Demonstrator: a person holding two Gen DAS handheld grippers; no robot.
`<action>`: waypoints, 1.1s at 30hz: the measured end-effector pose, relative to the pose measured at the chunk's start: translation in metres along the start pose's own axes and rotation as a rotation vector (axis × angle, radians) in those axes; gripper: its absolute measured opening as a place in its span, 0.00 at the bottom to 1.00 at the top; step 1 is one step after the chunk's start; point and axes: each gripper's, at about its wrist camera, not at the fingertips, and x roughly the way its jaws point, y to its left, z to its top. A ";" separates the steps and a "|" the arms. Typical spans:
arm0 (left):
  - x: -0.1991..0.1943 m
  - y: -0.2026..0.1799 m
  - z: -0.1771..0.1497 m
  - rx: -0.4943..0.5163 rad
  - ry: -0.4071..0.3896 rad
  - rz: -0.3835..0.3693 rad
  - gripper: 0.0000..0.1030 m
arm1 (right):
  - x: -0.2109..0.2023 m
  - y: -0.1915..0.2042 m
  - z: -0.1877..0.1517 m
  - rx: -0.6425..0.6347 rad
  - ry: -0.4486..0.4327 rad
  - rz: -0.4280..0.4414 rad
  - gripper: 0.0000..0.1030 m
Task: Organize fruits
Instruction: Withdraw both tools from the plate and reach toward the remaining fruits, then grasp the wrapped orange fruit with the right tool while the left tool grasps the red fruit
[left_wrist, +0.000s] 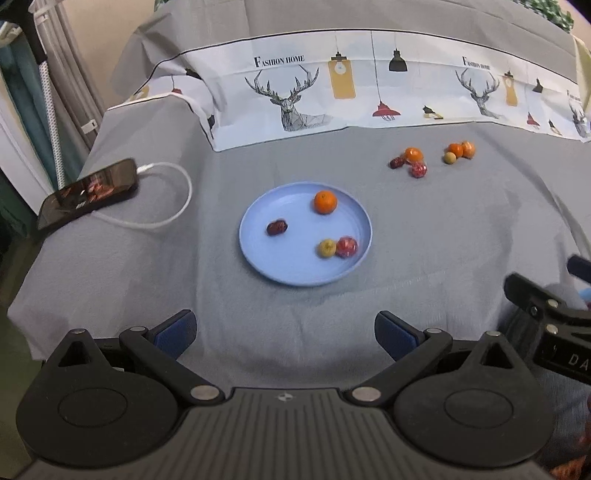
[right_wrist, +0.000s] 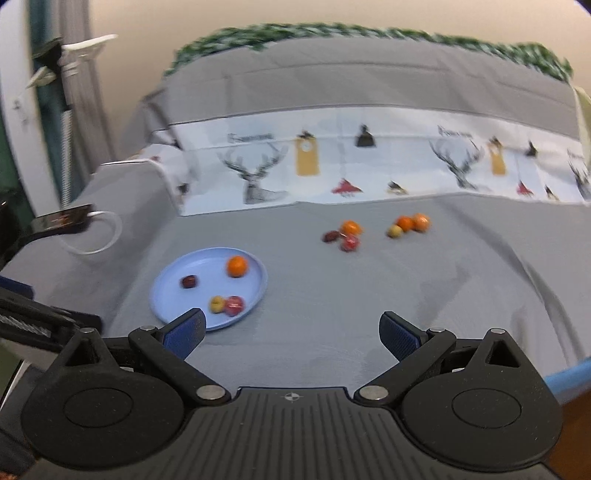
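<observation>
We log both tools with jaws spread wide and empty: left gripper (left_wrist: 284, 332) facing the blue plate (left_wrist: 258, 254), right gripper (right_wrist: 293, 334) beside it. Loose fruits (right_wrist: 349, 236) lie far and right of the plate, ahead of the right gripper, which we judge nearer.

We see soft, even indoor light on the grey cloth (left_wrist: 424, 240), with only faint shadows under the blue plate (left_wrist: 258, 206) and slight glare on the phone (left_wrist: 88, 192) screen. Our left wrist view is fairly sharp, while the right wrist view is smeared by motion blur. Both bend strongly at the edges, with dark corners.
</observation>
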 end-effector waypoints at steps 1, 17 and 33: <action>0.005 -0.004 0.007 0.001 -0.001 0.009 1.00 | 0.006 -0.006 0.001 0.012 0.006 -0.016 0.97; 0.153 -0.138 0.145 -0.027 -0.020 -0.106 1.00 | 0.164 -0.160 0.074 0.077 -0.019 -0.331 0.99; 0.317 -0.220 0.201 -0.106 0.030 -0.167 0.99 | 0.395 -0.247 0.090 -0.027 0.122 -0.246 0.99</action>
